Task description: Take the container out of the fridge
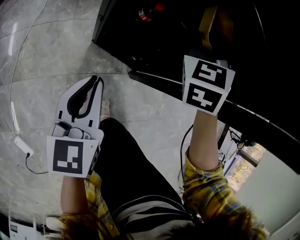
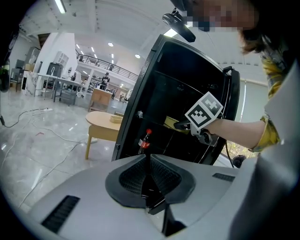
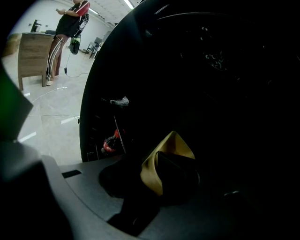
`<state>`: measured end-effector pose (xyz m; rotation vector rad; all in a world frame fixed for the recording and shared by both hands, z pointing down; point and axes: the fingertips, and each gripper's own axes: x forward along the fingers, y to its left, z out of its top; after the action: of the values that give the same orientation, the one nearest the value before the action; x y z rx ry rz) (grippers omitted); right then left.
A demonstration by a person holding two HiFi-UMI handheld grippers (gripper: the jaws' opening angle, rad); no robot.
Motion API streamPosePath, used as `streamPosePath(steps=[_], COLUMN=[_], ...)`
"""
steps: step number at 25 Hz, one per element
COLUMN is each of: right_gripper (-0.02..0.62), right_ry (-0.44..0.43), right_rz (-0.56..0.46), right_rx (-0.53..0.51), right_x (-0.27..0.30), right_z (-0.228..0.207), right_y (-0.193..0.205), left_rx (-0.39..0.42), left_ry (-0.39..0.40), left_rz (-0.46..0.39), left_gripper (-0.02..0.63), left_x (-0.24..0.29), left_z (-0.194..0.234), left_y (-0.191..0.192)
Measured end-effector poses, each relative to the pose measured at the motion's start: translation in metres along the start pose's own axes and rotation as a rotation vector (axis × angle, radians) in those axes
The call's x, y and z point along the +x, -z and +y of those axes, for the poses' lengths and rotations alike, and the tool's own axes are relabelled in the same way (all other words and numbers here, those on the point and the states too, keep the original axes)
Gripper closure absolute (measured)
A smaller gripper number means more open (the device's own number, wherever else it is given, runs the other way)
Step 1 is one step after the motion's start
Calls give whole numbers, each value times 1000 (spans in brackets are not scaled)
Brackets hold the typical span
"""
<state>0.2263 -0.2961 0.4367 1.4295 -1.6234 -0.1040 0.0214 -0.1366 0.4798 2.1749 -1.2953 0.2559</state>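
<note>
It's bright in this hall. White strip lights [image 2: 59,5] at the upper left of the left gripper view lay streaky glare on the glossy pale marble floor [image 2: 28,136]. The tall black fridge [image 2: 178,108] swallows the light. In the right gripper view its inside is almost pure black, and only the yellow container [image 3: 152,173] gives a dull glow at centre. Both gripper views bend straight lines and darken towards the corners. The head view is sharp, its upper right lost in shadow.
</note>
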Motion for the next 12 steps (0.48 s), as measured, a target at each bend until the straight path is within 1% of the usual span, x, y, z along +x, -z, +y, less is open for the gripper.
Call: streamPosePath(steps=[3,6,10,12], right_gripper=[502,517,534,540], right_ry=[5,-8,-22,-28], right_rz=[-2,-4,-4,-4], right_rx=[2,8,8,6], right_x=[-1,-2,-6,-9], right_z=[0,2,9,13], right_y=[1,0,-2,-4], left_rx=[-11,-16,17,7], left_ry=[9,0,-12,-18], left_rz=[-22,-9,-49,-36], left_gripper=[571,571,571,571], left_x=[0,-4,-14,-21], left_z=[-1,2,10,12], left_y=[-5,-4,-12,-11])
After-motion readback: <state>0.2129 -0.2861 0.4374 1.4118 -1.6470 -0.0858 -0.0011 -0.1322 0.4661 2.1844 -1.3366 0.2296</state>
